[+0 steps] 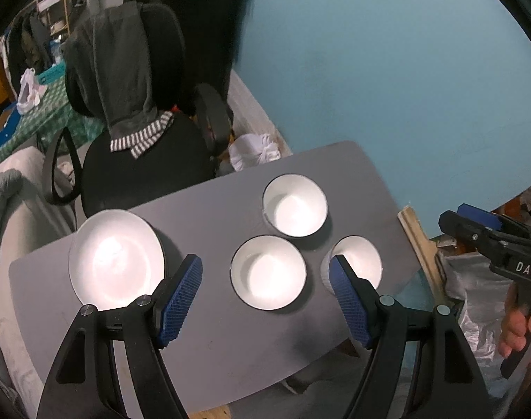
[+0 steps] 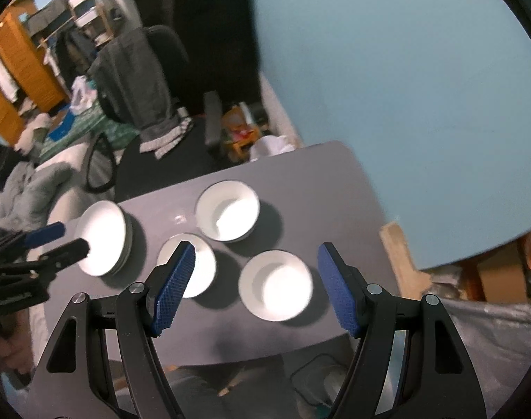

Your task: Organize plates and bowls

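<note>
On the grey table (image 1: 202, 331) a stack of white plates (image 1: 117, 258) stands at the left. Three white bowls sit right of it: a far bowl (image 1: 295, 206), a middle bowl (image 1: 268, 272) and a right bowl (image 1: 361, 258), partly hidden by my finger. My left gripper (image 1: 265, 262) hangs open and empty above the middle bowl. My right gripper (image 2: 255, 248) is open and empty above the table, over the near bowl (image 2: 275, 284). In the right wrist view the plates (image 2: 103, 237) lie beside the left gripper (image 2: 70, 239). The right gripper (image 1: 452, 213) shows at the left wrist view's right edge.
A black office chair (image 1: 140, 171) draped with a grey garment stands behind the table's left. A white bag (image 1: 253, 152) lies on the floor beyond the far edge. A wooden strip (image 1: 417, 237) and silver plastic sheeting (image 1: 475, 300) flank the right side. The wall is blue.
</note>
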A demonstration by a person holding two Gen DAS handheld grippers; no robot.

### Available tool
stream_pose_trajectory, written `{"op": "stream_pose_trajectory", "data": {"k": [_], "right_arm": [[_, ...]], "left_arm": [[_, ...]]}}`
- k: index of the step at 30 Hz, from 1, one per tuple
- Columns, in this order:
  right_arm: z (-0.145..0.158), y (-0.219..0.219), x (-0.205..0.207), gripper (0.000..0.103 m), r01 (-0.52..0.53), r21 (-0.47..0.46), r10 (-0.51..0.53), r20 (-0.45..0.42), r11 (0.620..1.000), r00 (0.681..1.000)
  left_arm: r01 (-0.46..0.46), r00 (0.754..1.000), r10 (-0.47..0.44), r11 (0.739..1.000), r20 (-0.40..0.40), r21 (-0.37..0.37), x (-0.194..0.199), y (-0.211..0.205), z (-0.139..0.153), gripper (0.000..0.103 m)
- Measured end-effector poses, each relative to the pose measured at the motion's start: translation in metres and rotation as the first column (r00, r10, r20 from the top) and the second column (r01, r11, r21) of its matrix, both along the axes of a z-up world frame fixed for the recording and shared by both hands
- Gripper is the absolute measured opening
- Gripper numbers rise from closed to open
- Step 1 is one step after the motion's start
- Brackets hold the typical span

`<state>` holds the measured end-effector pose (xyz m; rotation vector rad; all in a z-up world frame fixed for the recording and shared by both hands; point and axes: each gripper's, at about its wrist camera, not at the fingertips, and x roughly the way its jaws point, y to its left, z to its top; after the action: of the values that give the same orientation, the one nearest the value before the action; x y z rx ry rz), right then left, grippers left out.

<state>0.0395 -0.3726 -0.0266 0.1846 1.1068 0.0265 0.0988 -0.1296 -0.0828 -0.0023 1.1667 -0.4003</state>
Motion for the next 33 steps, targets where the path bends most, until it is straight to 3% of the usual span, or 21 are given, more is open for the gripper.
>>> {"op": "stream_pose_trajectory", "data": {"k": [11,20,28,33], "right_arm": [[-0.064,0.018,0.031,0.072,-0.133,0.077,0.140,-0.091,0.988,0.986],[-0.120,0.030,0.051,0.072,-0.205,0.135,0.227,-0.174,0.969,0.958],[-0.148,0.035,0.063,0.072,-0.224,0.213,0.270,-0.222,0.951,0.937],[-0.163,0.041,0.068,0.072,-0.248,0.196,0.293,-0.250,0.949,0.923]], "left_arm": [[0.001,0.999,0.004,0.997,-0.053,0.078,0.007,0.000,-0.054,0.076],[-0.021,0.993,0.031,0.996,-0.115,0.087,0.018,0.001,-0.096,0.076],[-0.056,0.984,0.069,0.995,-0.165,0.085,0.024,0.005,-0.128,0.076],[-0.048,0.982,0.066,0.994,-0.178,0.100,0.026,0.004,-0.142,0.076]]}}
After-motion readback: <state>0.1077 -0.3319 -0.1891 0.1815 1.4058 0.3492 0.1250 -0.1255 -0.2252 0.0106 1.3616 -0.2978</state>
